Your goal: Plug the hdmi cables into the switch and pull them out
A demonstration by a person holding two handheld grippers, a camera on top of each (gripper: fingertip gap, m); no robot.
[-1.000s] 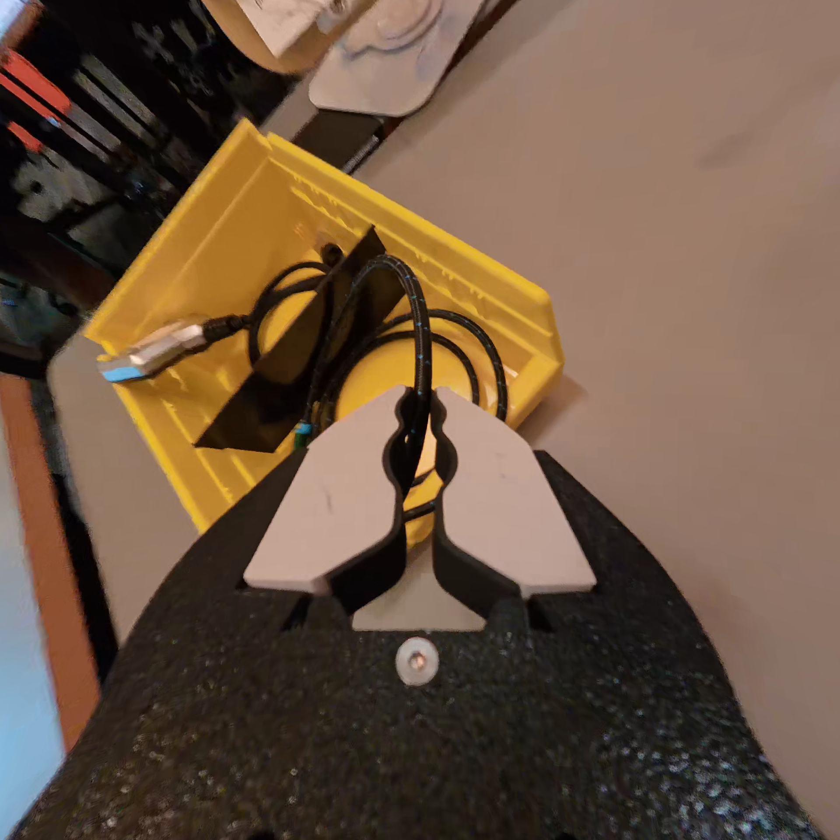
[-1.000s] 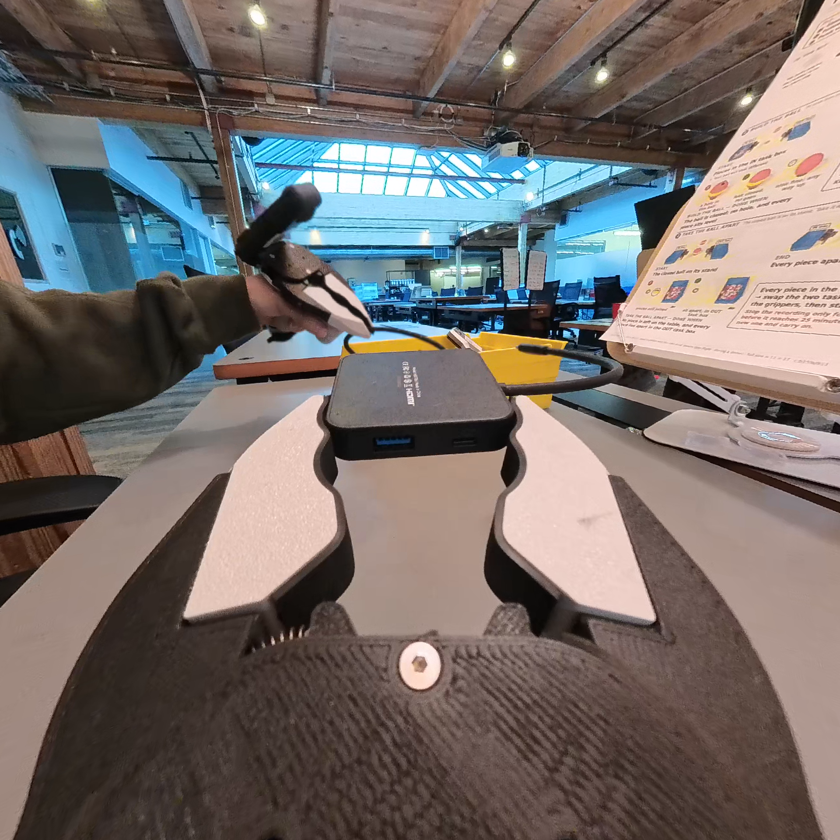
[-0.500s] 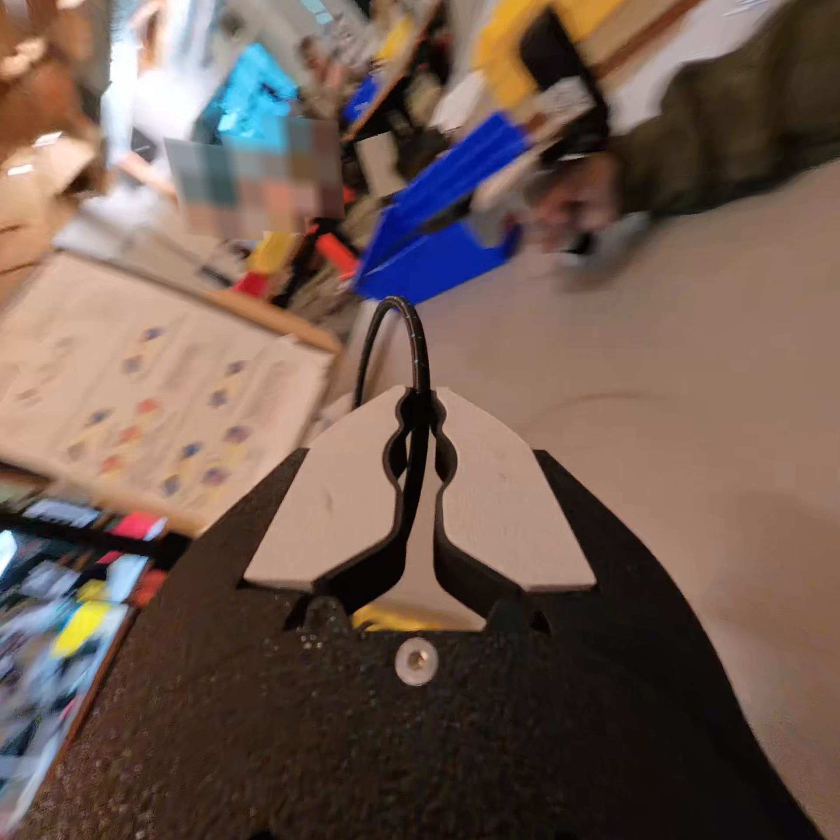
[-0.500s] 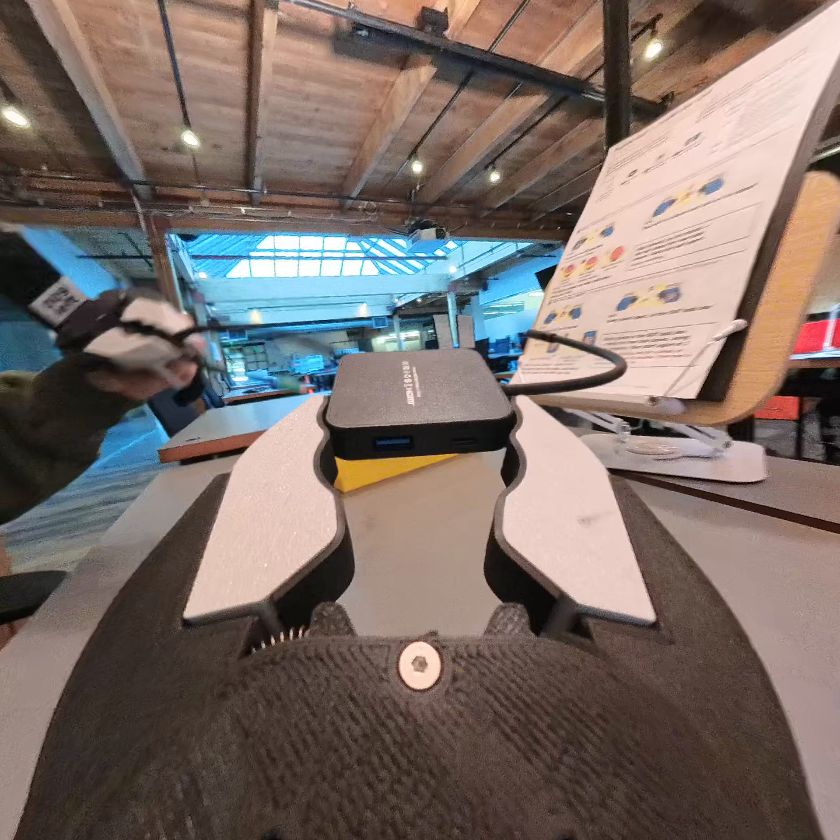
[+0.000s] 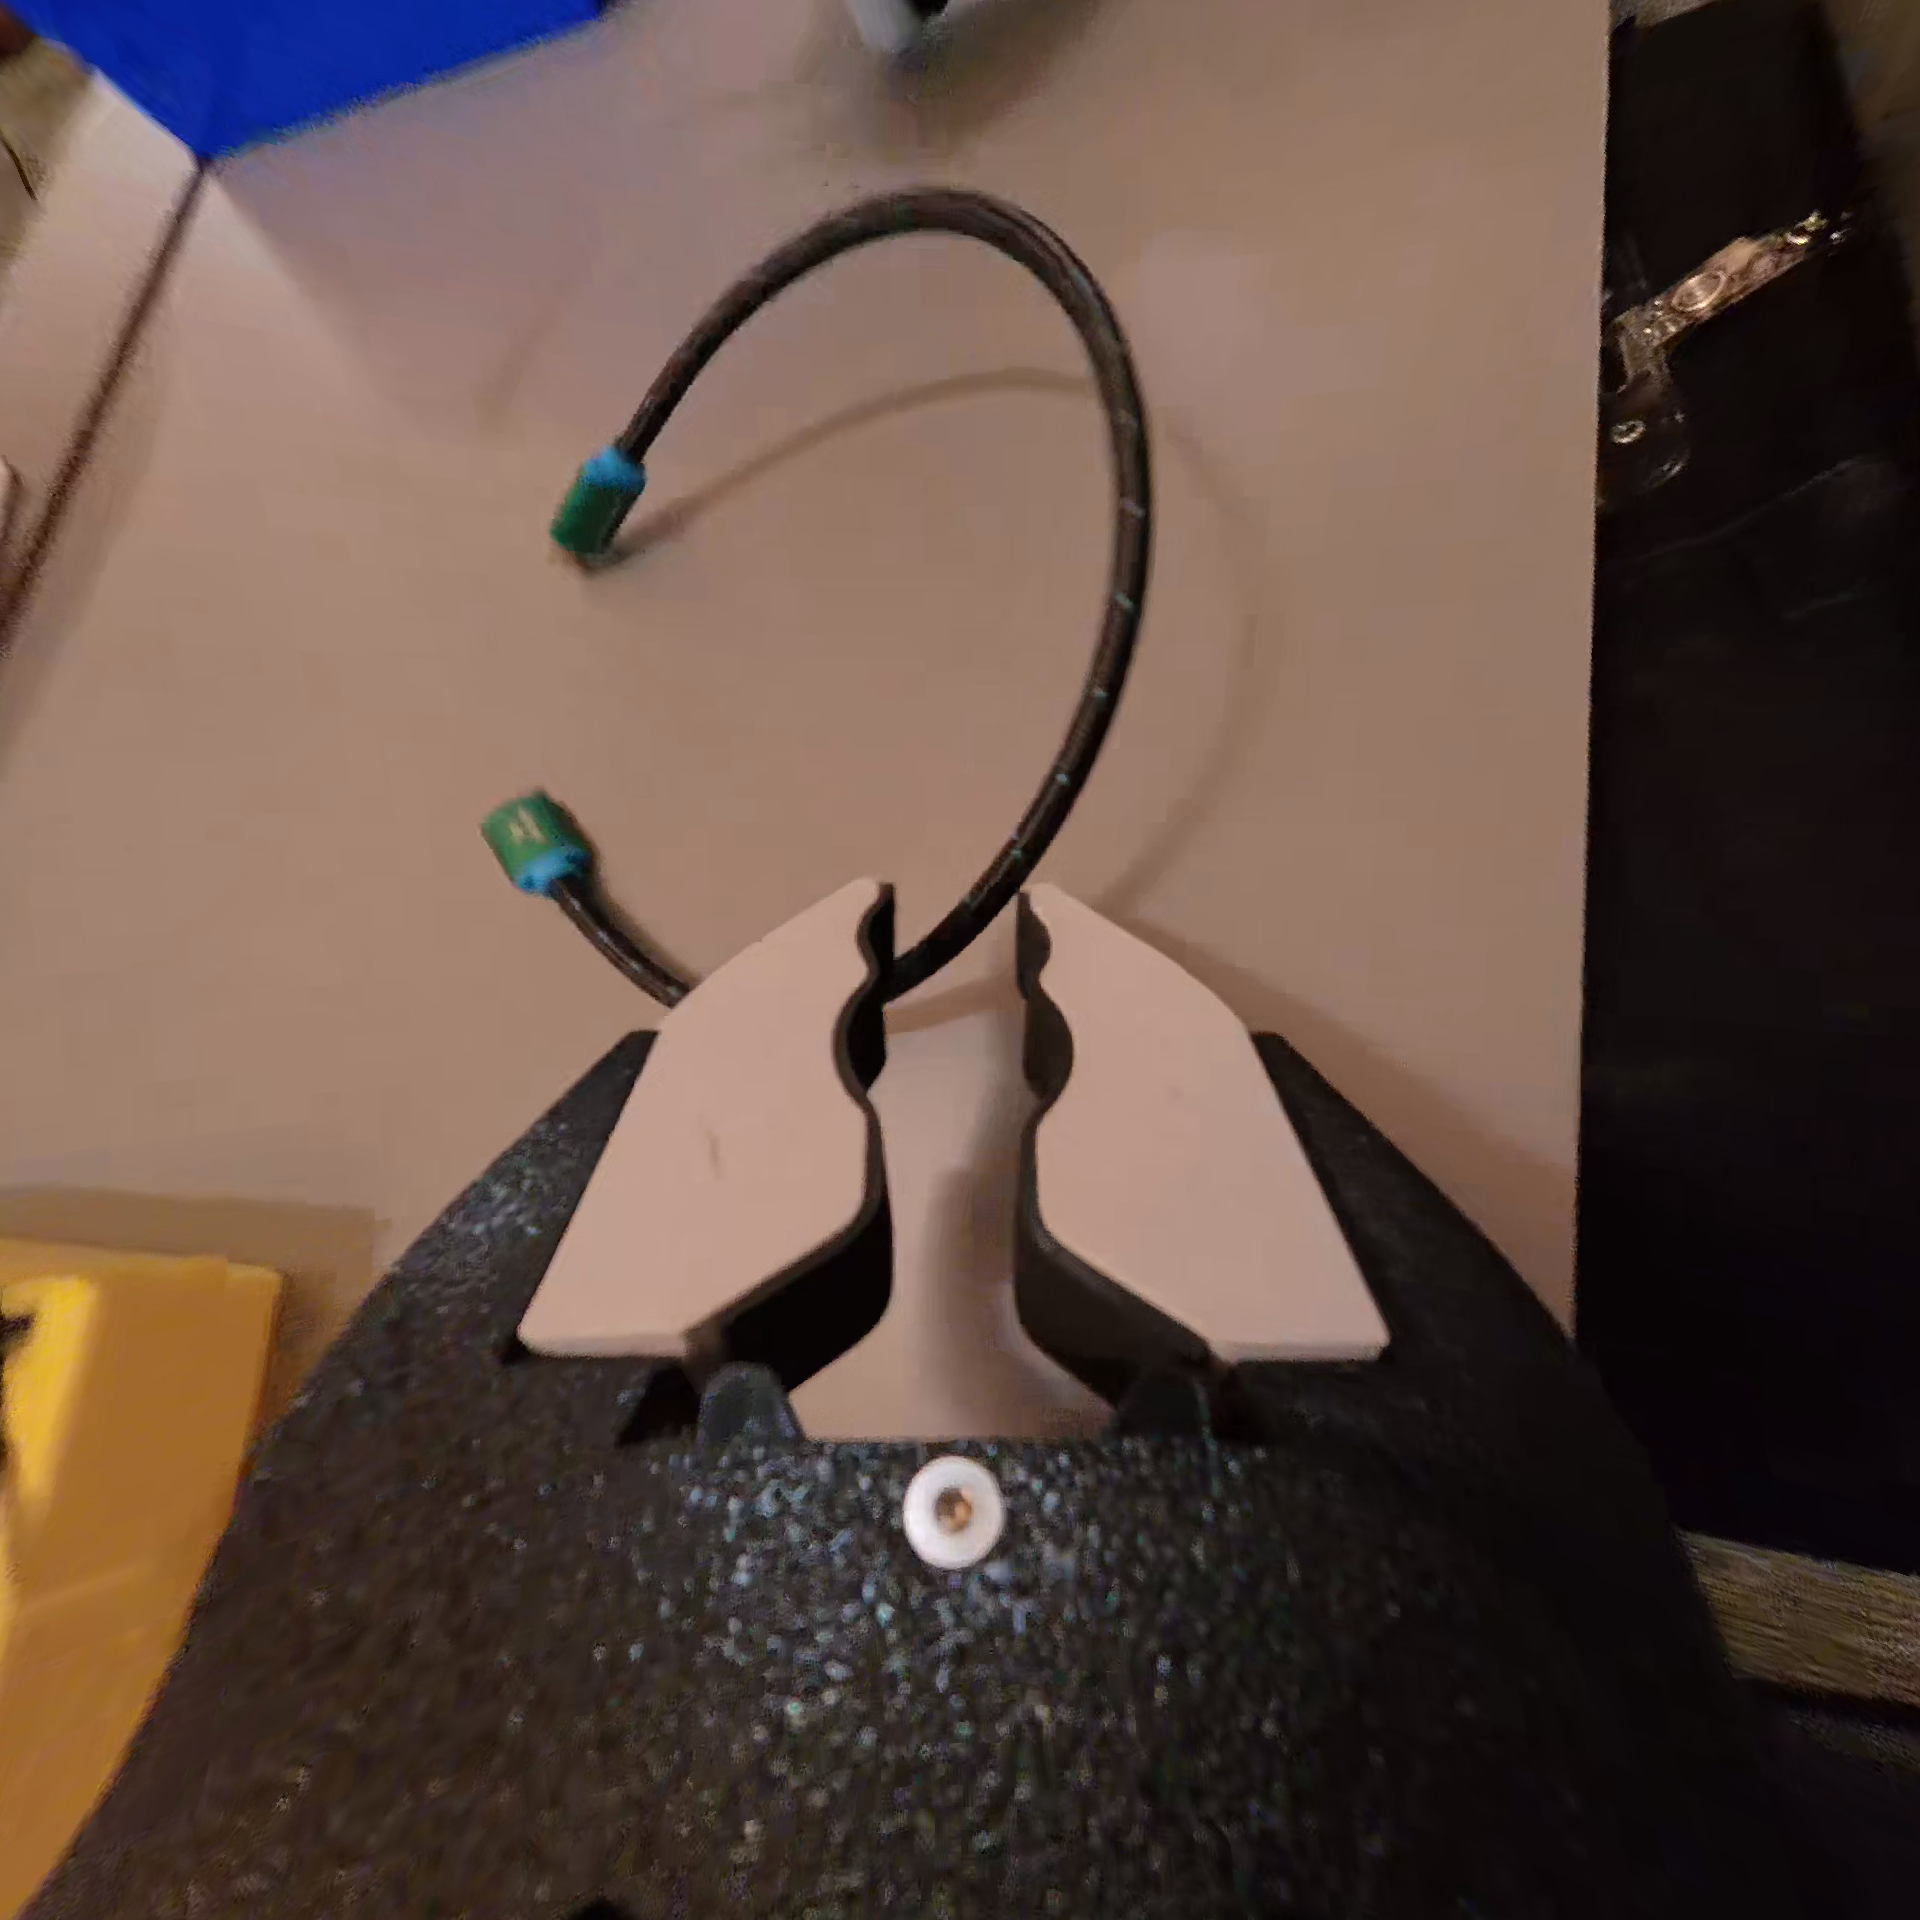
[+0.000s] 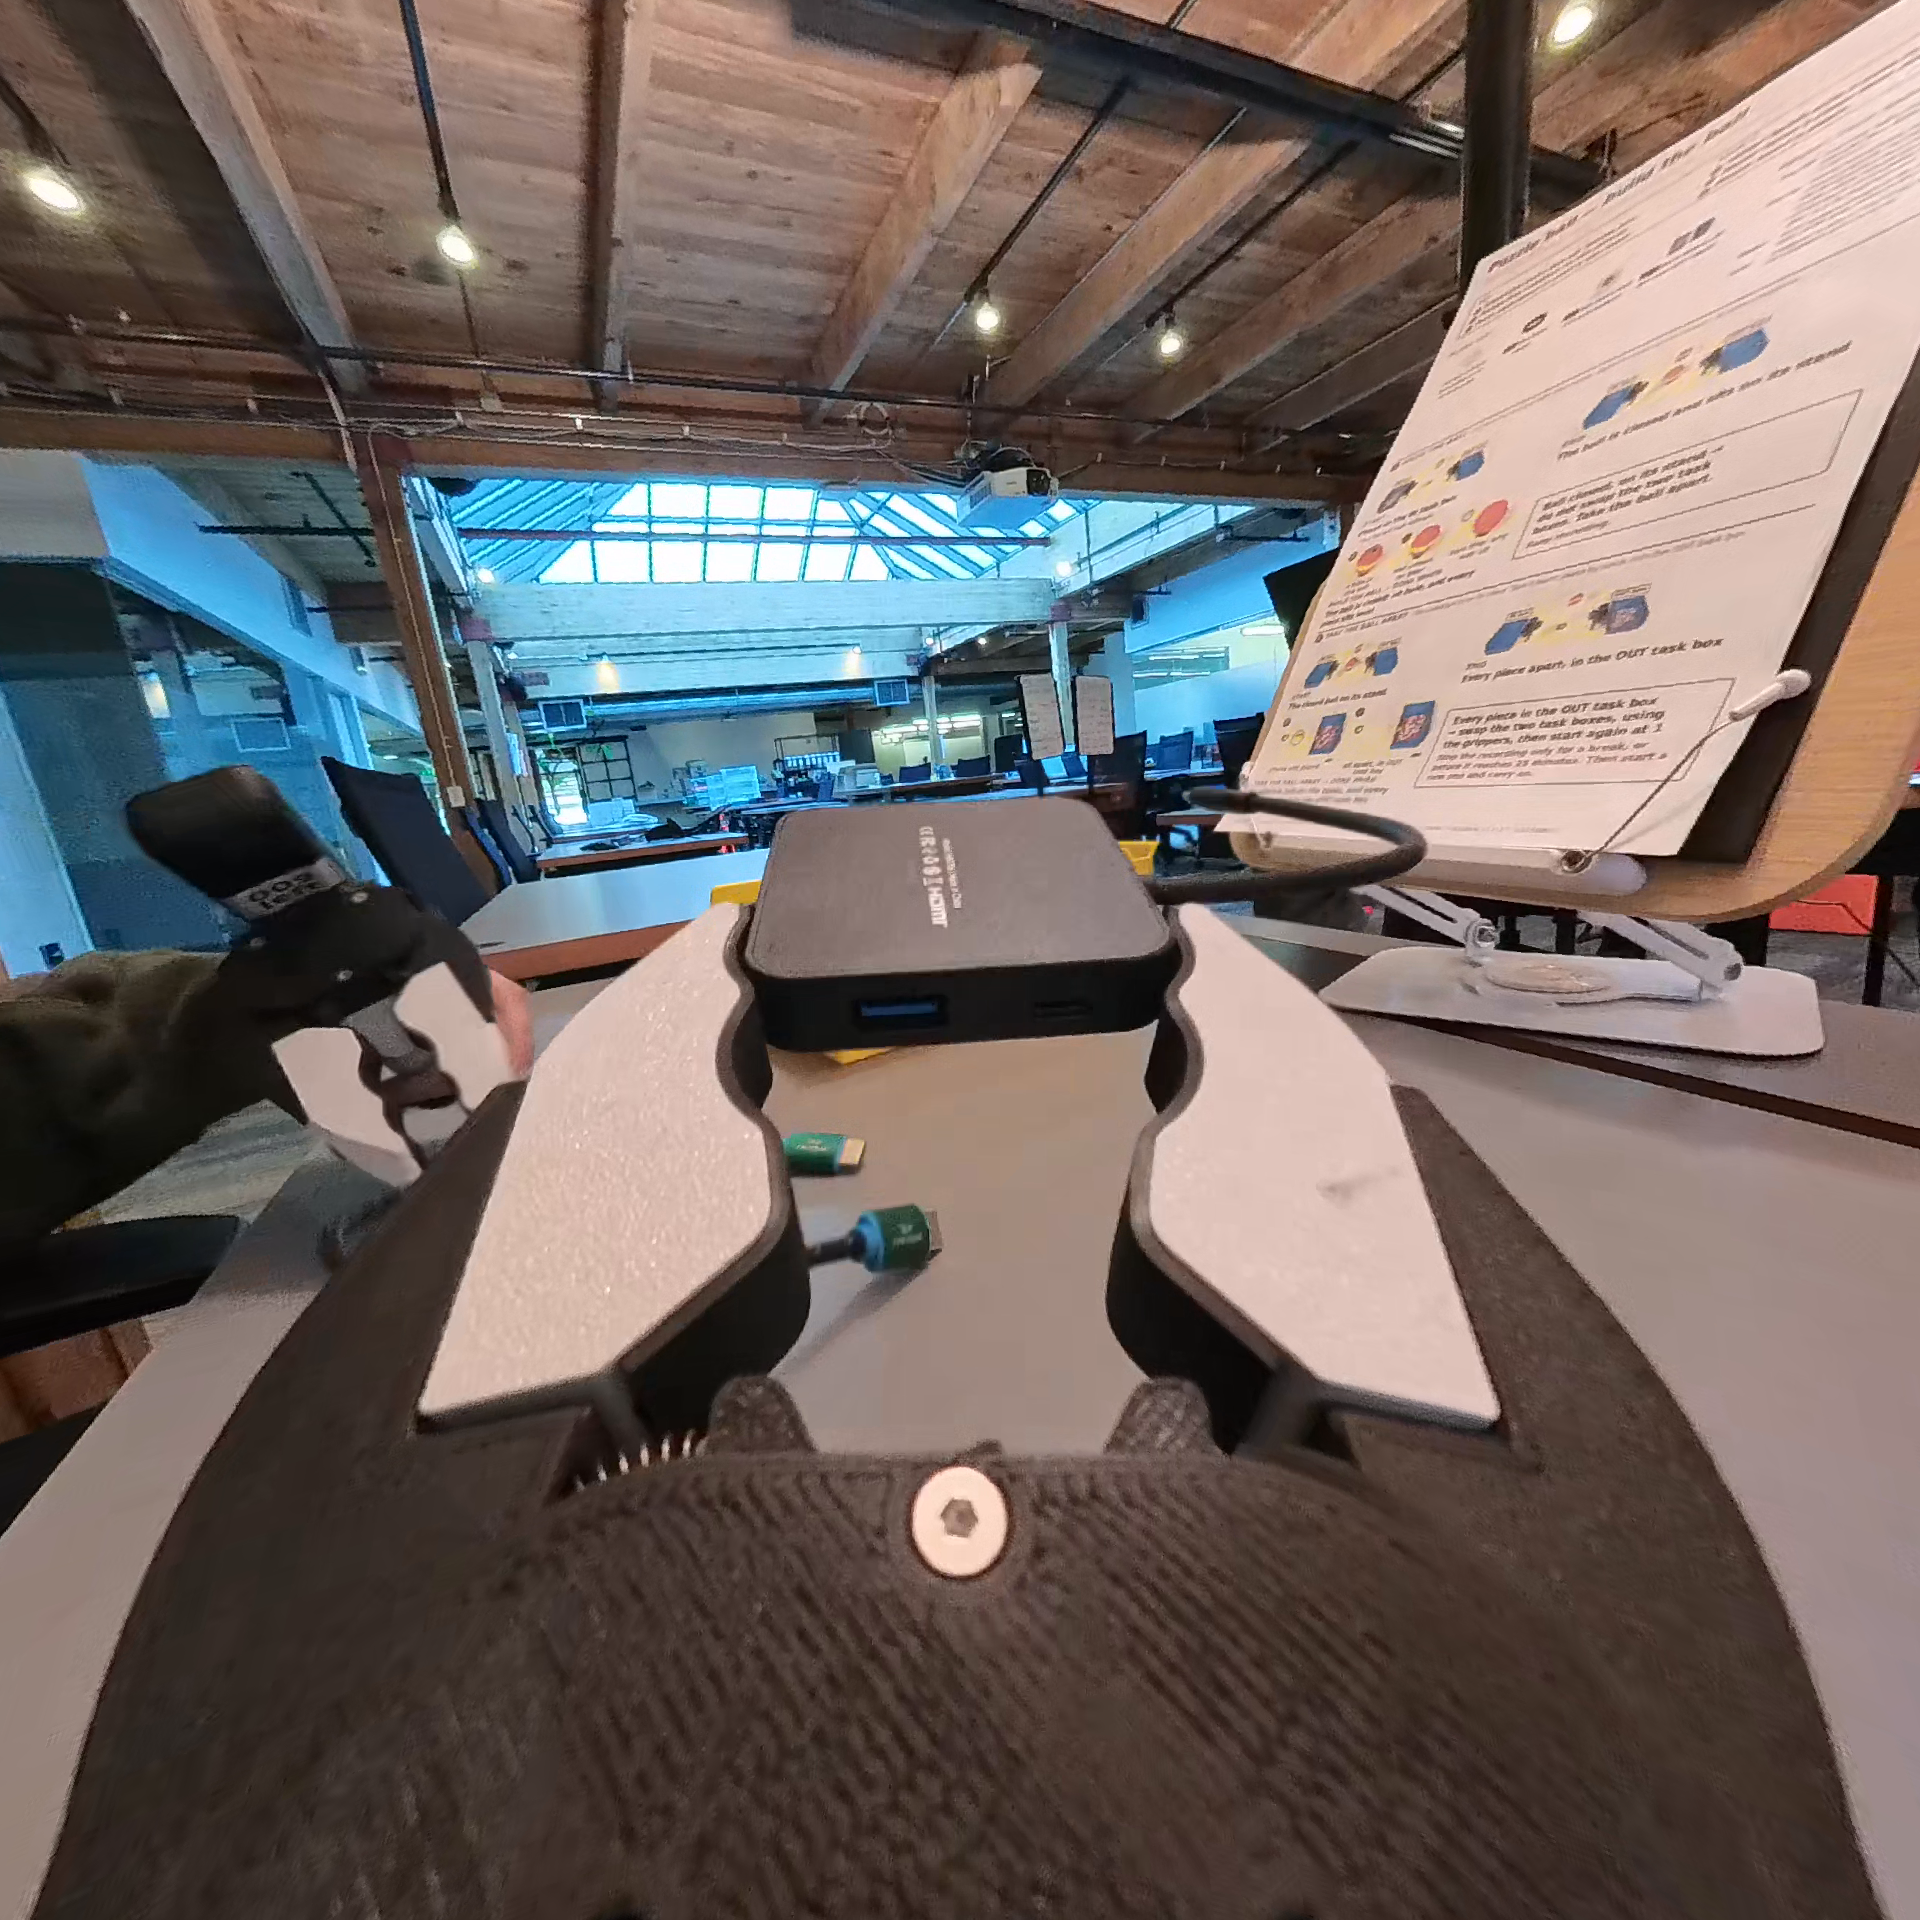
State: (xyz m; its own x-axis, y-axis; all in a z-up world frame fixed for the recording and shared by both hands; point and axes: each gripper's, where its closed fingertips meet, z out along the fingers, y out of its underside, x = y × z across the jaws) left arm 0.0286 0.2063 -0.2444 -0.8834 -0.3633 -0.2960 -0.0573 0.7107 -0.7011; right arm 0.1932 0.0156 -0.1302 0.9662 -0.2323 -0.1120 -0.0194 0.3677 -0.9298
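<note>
A short black braided HDMI cable (image 5: 1117, 499) lies curled on the grey table (image 5: 1351, 520), with a green plug at each end (image 5: 597, 509) (image 5: 530, 826). My left gripper (image 5: 954, 904) is open just above it. The cable passes between the fingertips and touches the left finger (image 5: 727, 1122). My right gripper (image 6: 956, 925) is shut on a black switch (image 6: 956, 894) and holds it level above the table, its own black lead (image 6: 1340, 862) curving off to the right. Both green plugs (image 6: 821, 1151) (image 6: 899, 1236) lie on the table below the switch. The left gripper (image 6: 405, 1049) shows at the left, held by a hand.
A yellow bin (image 5: 104, 1351) sits at the lower left of the left wrist view. A blue bin (image 5: 260, 62) is at the far end. The table's edge and a dark gap (image 5: 1745, 831) run along the right. A page on a wooden stand (image 6: 1610, 623) rises at the right.
My left gripper lifted the cable out of the yellow bin, swung it over the table and opened, so the cable now lies on the table. My right gripper still holds the switch.
</note>
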